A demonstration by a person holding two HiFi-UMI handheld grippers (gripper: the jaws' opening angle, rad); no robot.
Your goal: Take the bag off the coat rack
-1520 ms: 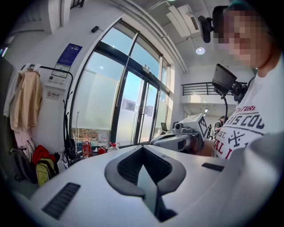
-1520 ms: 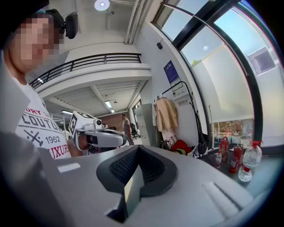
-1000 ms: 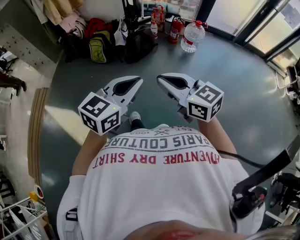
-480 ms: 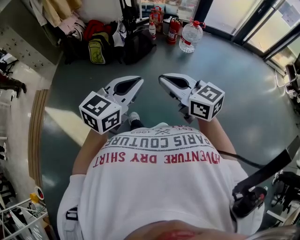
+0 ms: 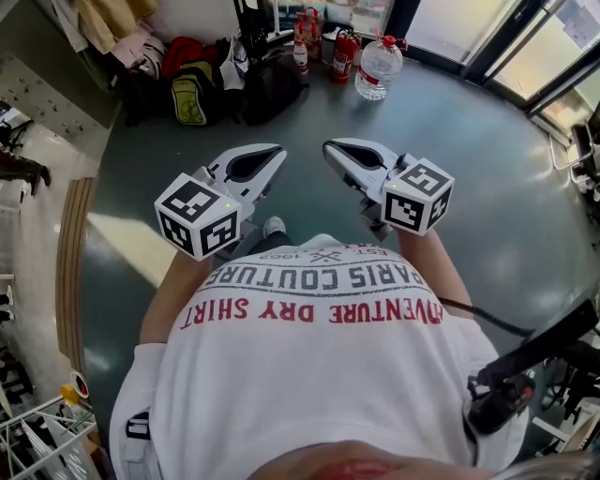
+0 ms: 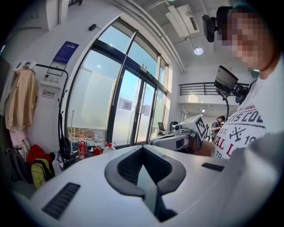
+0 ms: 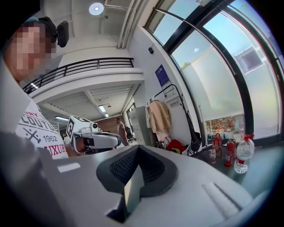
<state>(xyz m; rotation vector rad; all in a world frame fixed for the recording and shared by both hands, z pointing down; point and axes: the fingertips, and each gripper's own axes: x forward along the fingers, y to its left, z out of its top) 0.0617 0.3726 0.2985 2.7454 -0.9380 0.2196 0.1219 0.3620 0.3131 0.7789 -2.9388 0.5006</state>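
The black coat rack (image 7: 177, 99) stands by the far wall, a beige coat (image 7: 159, 116) on it and a dark bag (image 7: 194, 135) hanging down its pole. In the head view its foot (image 5: 255, 23) is at the top, with a black bag (image 5: 274, 86) below it. My left gripper (image 5: 274, 153) and right gripper (image 5: 330, 148) are held side by side in front of my chest, well short of the rack. Both are shut with nothing in them. The left gripper view looks over its own closed jaws (image 6: 143, 150) at the rack (image 6: 61, 115).
A yellow and black backpack (image 5: 193, 98) and a red bag (image 5: 186, 52) lie on the grey floor beside the rack. Red fire extinguishers (image 5: 343, 54) and a large water bottle (image 5: 378, 66) stand by the glass doors. A wire drying rack (image 5: 37, 436) sits at the near left.
Both grippers have drifted slightly up and forward in the head view. The bags and bottle at the top have shifted a little higher. The jaws stay shut.
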